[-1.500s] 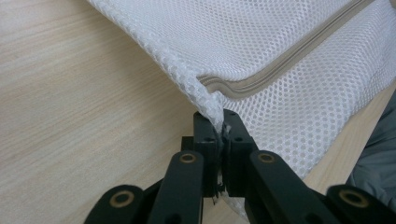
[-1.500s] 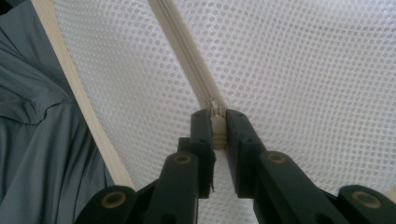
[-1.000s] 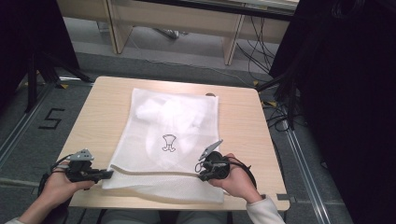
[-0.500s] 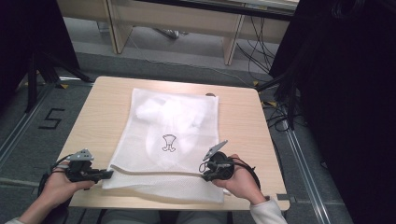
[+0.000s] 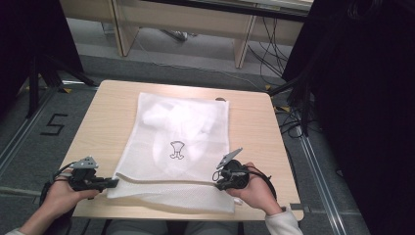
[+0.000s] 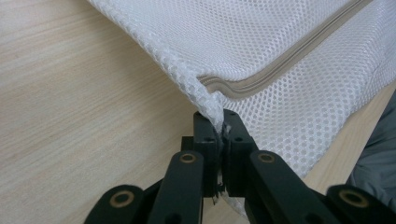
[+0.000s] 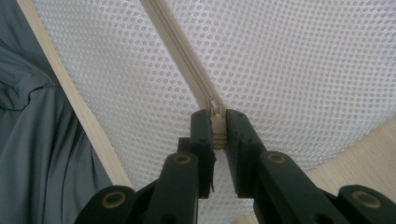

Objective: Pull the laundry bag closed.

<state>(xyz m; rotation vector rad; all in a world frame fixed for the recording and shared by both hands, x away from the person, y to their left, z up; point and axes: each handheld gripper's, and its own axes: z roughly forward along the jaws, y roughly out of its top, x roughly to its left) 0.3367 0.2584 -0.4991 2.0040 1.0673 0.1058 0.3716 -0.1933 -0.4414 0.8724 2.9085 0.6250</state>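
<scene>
A white mesh laundry bag lies flat on the wooden table, with a white garment bearing a small dark print inside it. Along the bag's near edge runs a beige zipper. My left gripper is at the bag's near left corner and is shut on the mesh corner. My right gripper is at the near right end of the zipper, shut on the zipper pull.
The table's near edge runs just behind both grippers, with the person's grey trousers below it. Dark curtains stand at the right, cables lie on the floor, and a "5" floor mark is at the left.
My right gripper has shifted a little to the right along the bag's near edge, still holding the zipper pull. The left gripper has stayed put on the corner.
</scene>
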